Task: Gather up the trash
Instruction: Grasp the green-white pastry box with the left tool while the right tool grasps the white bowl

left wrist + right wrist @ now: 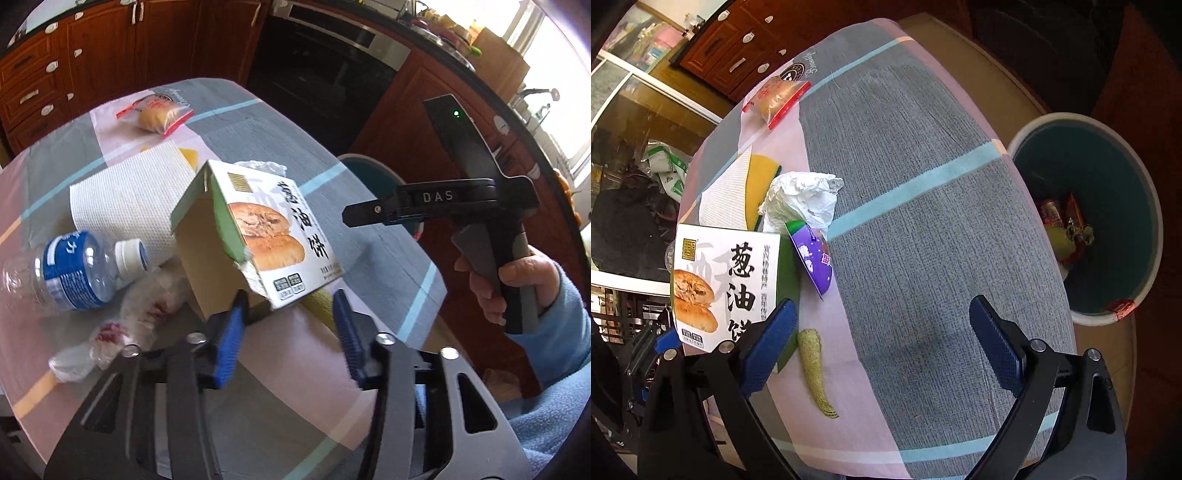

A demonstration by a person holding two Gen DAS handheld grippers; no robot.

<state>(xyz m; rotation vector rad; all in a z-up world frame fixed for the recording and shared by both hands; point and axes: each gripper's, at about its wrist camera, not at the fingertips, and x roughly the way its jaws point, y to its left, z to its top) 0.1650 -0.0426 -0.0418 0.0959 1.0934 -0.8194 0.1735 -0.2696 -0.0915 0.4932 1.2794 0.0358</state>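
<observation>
Left wrist view: left hand-held gripper point(290, 308), pads apart at the lower corner of pastry box point(258, 232), grip not discernible. Box tilted, long axis rising away toward the surface's point(303, 122) far edge.

Right wrist view: right hand-held gripper point(882, 328), spread wide, empty; box point(727, 284) at near left edge; bin point(1145, 192) beyond right edge.

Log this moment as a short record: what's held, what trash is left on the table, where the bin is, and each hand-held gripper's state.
held: pastry box, lifted at its lower corner by the left hand-held gripper
right hand-held gripper: open, empty, above the table
on tablecloth: water bottle, crumpled tissue, purple lid, green peel, wrapped bun
bin: beside the table, some trash inside
</observation>
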